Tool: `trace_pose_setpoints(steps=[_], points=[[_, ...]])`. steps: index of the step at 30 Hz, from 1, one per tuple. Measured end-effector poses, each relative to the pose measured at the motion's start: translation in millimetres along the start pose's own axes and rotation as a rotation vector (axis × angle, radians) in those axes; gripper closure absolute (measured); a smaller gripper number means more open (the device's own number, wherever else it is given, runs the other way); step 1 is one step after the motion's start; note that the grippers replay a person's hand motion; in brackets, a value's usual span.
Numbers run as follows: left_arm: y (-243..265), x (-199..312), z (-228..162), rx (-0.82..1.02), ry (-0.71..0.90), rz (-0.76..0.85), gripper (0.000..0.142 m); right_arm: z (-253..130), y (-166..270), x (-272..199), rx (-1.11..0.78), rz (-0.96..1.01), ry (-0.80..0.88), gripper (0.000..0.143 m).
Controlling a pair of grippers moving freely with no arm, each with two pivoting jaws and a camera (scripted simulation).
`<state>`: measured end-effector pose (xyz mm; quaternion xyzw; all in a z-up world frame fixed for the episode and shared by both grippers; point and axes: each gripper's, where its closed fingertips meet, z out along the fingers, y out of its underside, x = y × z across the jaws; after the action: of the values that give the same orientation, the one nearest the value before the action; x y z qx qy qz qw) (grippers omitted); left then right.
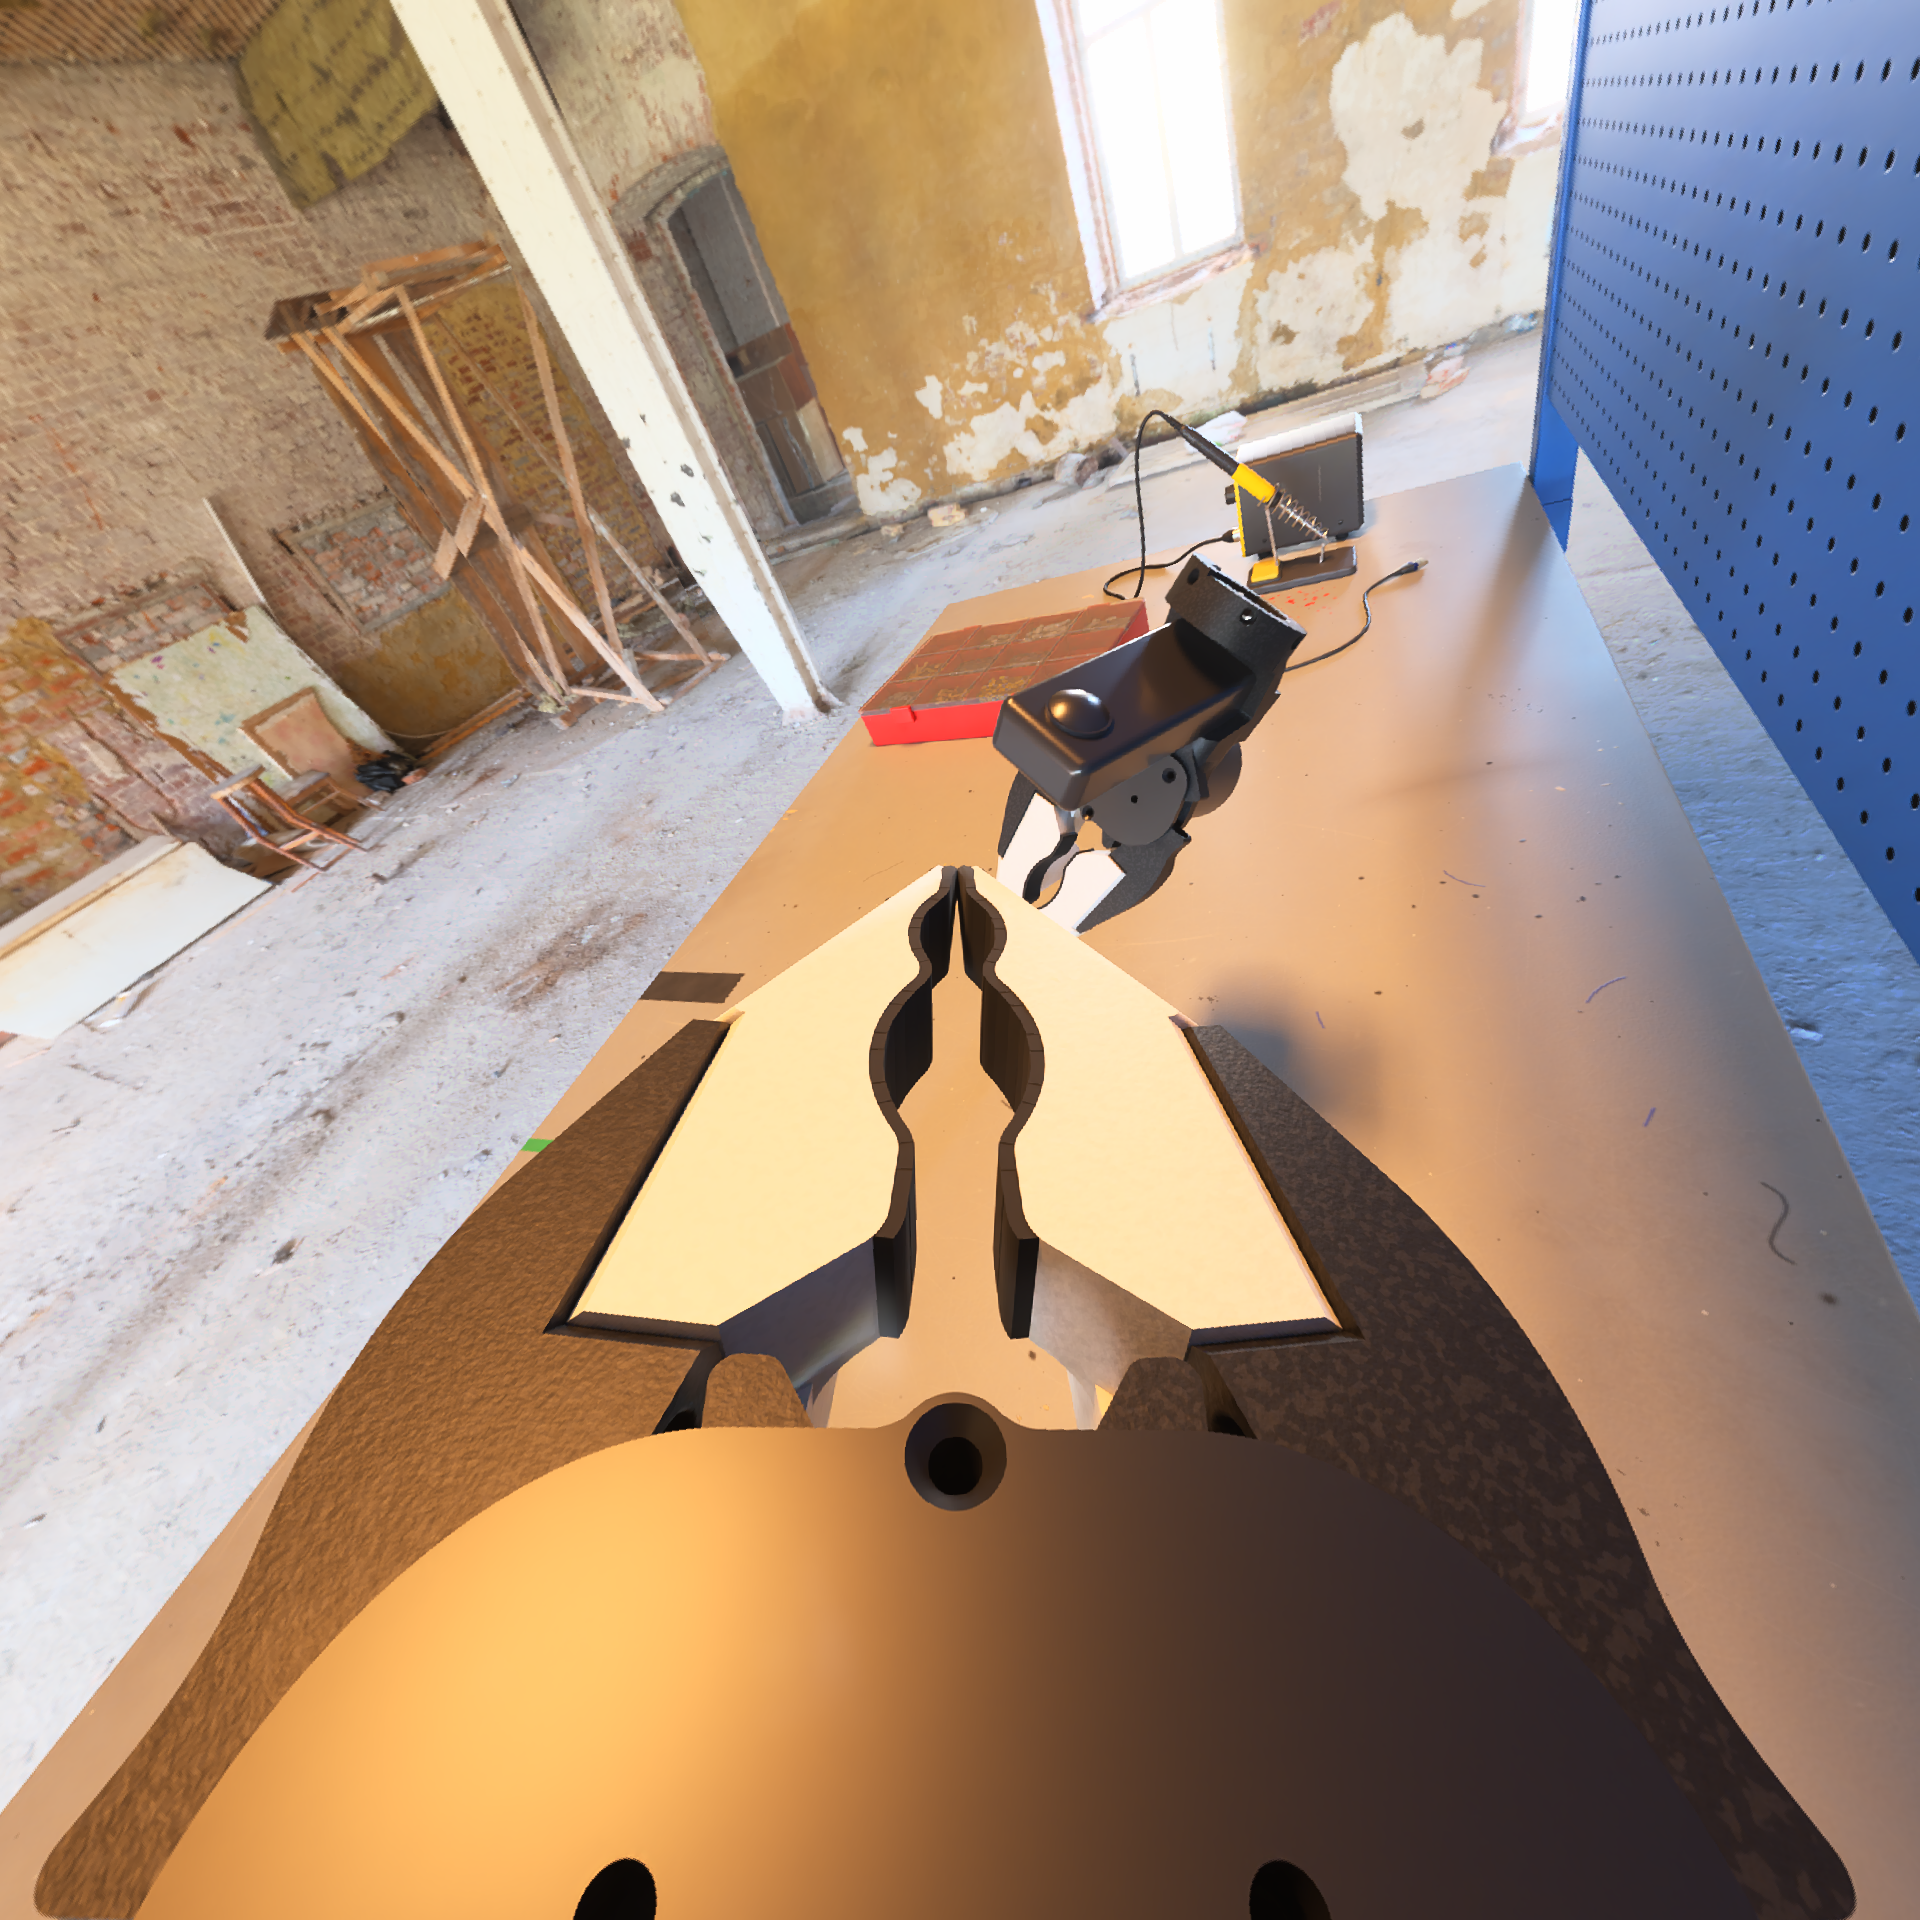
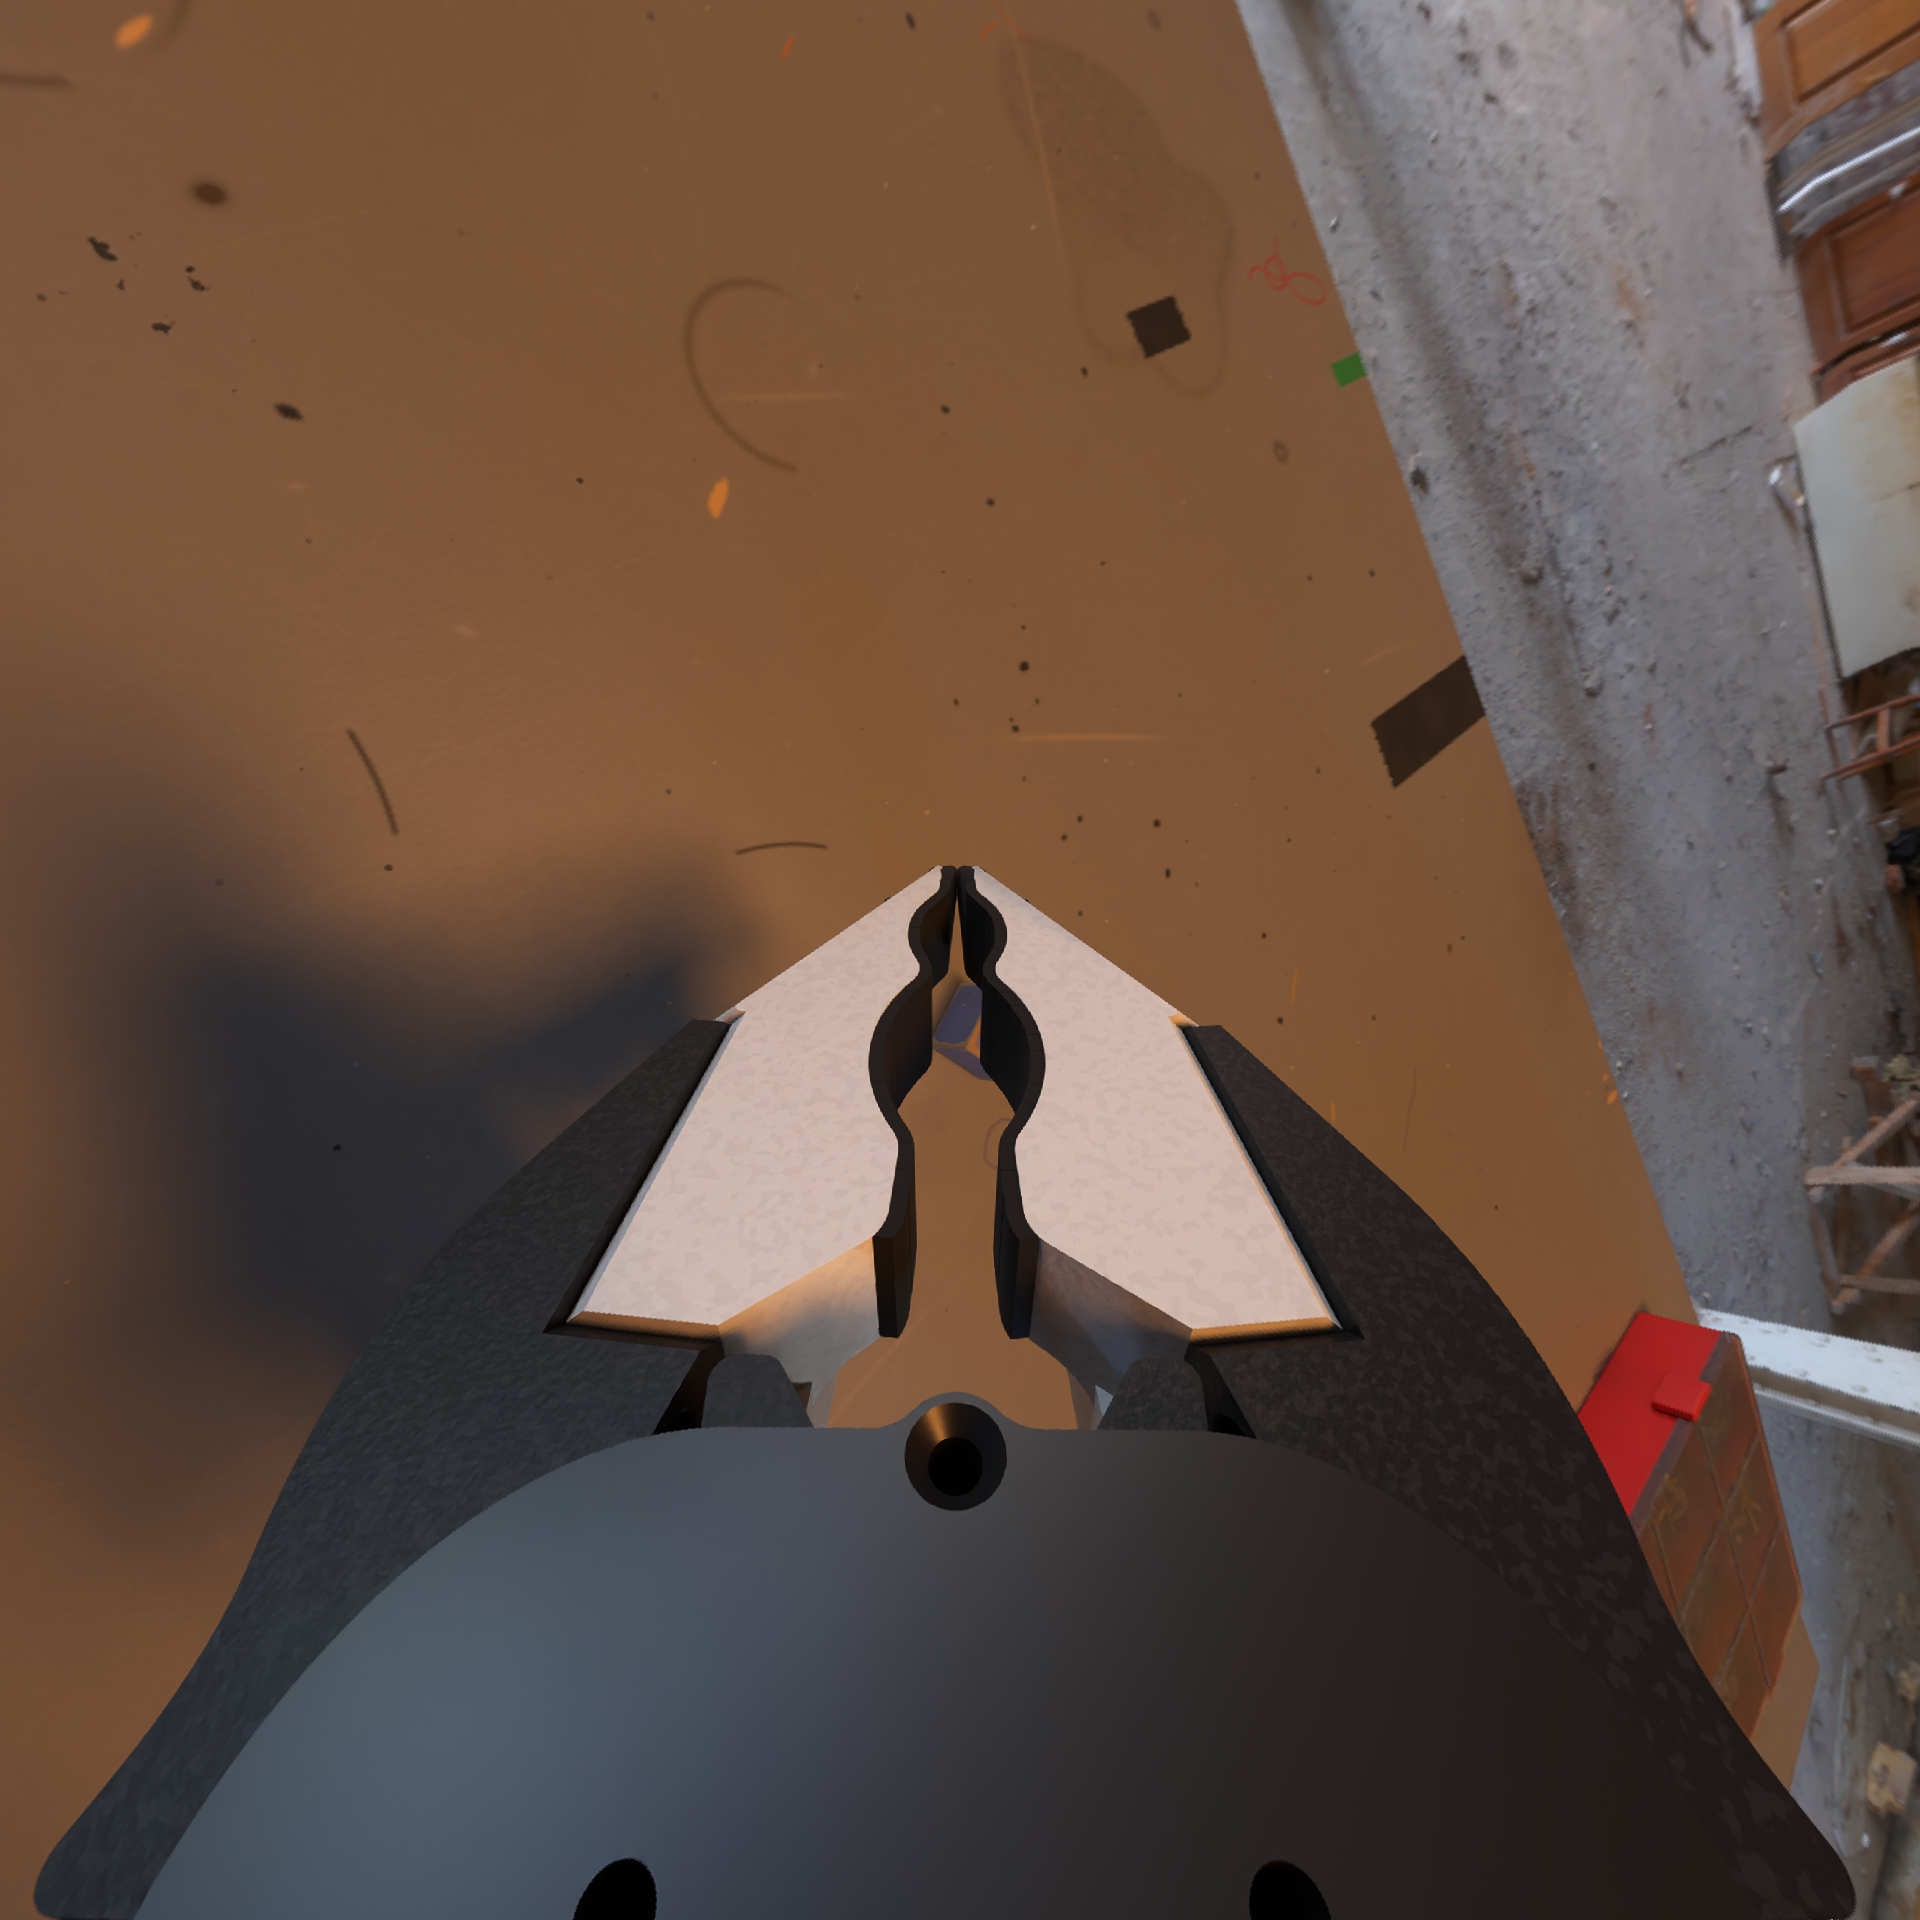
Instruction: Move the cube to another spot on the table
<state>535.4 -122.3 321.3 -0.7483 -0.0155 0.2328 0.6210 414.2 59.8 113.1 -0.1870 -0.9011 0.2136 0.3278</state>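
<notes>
In the right wrist view, a small lilac cube [image 2: 958, 1023] shows through the gap between the fingers, lying on the brown table [image 2: 520, 520] beneath them. My right gripper [image 2: 956, 873] is shut, tips together, and holds nothing; it points down at the table. It also shows in the left wrist view [image 1: 1060, 899], just past my left fingertips, low over the table [image 1: 1455, 935]. My left gripper [image 1: 956, 873] is shut and empty, hovering over the table. The cube is hidden in the left wrist view.
A red organiser box [image 1: 997, 665] lies near the table's edge, also in the right wrist view [image 2: 1662, 1392]. A soldering station [image 1: 1299, 499] with cables stands at the far end. A blue pegboard [image 1: 1745, 416] runs along the right. Black tape patches [image 2: 1429, 722] mark the table edge.
</notes>
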Motion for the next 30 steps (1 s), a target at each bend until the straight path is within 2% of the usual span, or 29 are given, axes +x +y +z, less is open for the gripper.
trace_pose_setpoints(steps=[7, 11, 14, 17, 19, 21, 23, 26, 30], points=[[2.7, -2.2, 1.4, -0.009, -0.005, -0.007, 0.142, -56.5, -7.9, 36.3, 0.11, 0.051, 0.151, 0.143], [3.5, -1.5, 2.6, -0.015, -0.002, -0.008, 0.142, -70.1, -7.6, 43.0, 0.161, 0.115, 0.145, 0.143], [4.9, -1.0, 4.4, -0.025, -0.006, -0.003, 0.142, -57.9, 4.9, 42.9, 0.098, 0.175, 0.117, 0.143], [4.6, -4.9, 3.7, -0.025, -0.032, 0.0, 0.142, -32.2, 21.7, 34.9, 0.017, 0.373, 0.014, 0.14], [2.5, -8.7, 0.6, -0.009, -0.049, -0.008, 0.142, -9.3, 35.6, 26.5, -0.051, 0.535, -0.093, 0.118], [-0.8, -14.3, -4.5, 0.021, -0.064, -0.032, 0.141, 14.2, 53.2, 25.2, -0.172, 0.632, -0.123, 0.101], [-3.8, -20.5, -10.3, 0.054, -0.081, -0.063, 0.135, 34.1, 67.0, 27.7, -0.28, 0.621, -0.123, 0.098], [-5.1, -26.6, -19.3, 0.077, -0.088, -0.097, 0.135, 53.9, 84.4, 27.5, -0.426, 0.59, -0.145, 0.098], [-4.5, -27.8, -30.7, 0.071, -0.08, -0.12, 0.135, 66.8, 95.9, 11.7, -0.512, 0.631, -0.238, 0.093]])
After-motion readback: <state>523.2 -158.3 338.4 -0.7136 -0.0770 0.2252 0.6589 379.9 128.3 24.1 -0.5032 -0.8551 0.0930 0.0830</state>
